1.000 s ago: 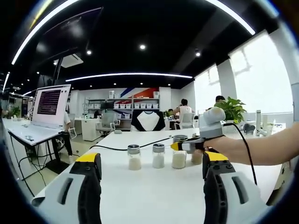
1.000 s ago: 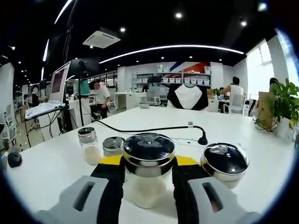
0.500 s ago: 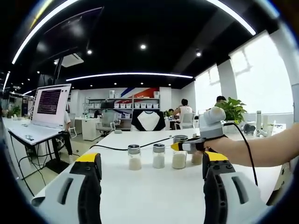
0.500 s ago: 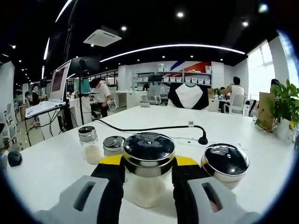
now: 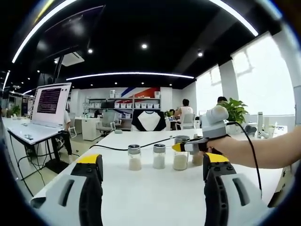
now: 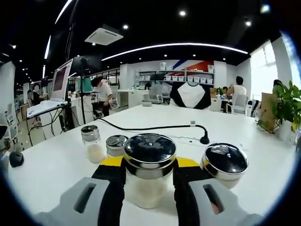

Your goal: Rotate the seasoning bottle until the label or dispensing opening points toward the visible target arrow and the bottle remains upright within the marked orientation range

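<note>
Steel-lidded and filled with white powder, the seasoning bottle (image 6: 149,169) stood upright on the white surface (image 6: 51,165), clamped between the jaws of the right tool (image 6: 149,181). Three more shakers (image 6: 93,143) stood beside it in a row. The left tool (image 5: 149,169) hung wide, well short of that row, holding nothing.

Seasoning bottle (image 6: 149,172): clear glass, white contents, dark lid with silver rim. Right hand-held gripper (image 6: 149,176): grey body, black jaws, yellow tips. Left hand-held gripper (image 5: 153,162): same colours. Table (image 6: 56,165): white. Cable (image 6: 150,127) at 12 o'clock: black. Plant (image 6: 288,106) at 3 o'clock: green.
</note>
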The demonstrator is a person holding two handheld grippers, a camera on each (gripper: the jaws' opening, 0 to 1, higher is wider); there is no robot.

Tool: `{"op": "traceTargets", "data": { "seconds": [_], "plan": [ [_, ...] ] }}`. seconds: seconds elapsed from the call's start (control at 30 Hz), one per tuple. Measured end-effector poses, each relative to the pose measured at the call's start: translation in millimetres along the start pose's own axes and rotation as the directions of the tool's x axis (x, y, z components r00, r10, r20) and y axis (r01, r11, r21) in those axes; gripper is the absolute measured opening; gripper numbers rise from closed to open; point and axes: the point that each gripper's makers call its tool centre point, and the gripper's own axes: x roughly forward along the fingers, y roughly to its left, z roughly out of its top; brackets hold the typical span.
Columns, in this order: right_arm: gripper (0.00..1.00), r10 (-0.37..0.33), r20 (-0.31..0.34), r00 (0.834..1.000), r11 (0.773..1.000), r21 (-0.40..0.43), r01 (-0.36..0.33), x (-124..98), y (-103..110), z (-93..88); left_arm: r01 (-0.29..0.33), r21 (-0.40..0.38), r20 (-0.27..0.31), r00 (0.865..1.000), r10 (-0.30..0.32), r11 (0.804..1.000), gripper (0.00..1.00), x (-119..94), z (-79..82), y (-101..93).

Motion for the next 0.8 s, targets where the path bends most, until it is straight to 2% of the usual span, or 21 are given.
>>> {"op": "traceTargets", "data": {
  "seconds": [0.4,0.8],
  "plan": [
    [0.38,0.019,-0.012,1.0,1.0,-0.007,-0.019,-8,-1,-3.6,0.004,-0.001,-0.004,1.0,-0.004,1.0,0.93,-2,-2.2,-2.7],
    [0.38,0.019,-0.021,1.0,1.0,-0.011,-0.02,-29,2,-10.8,-0.006,0.003,0.003,1.0,0.006,1.0,0.93,-1,1.3,-2.1]
  ]
}}
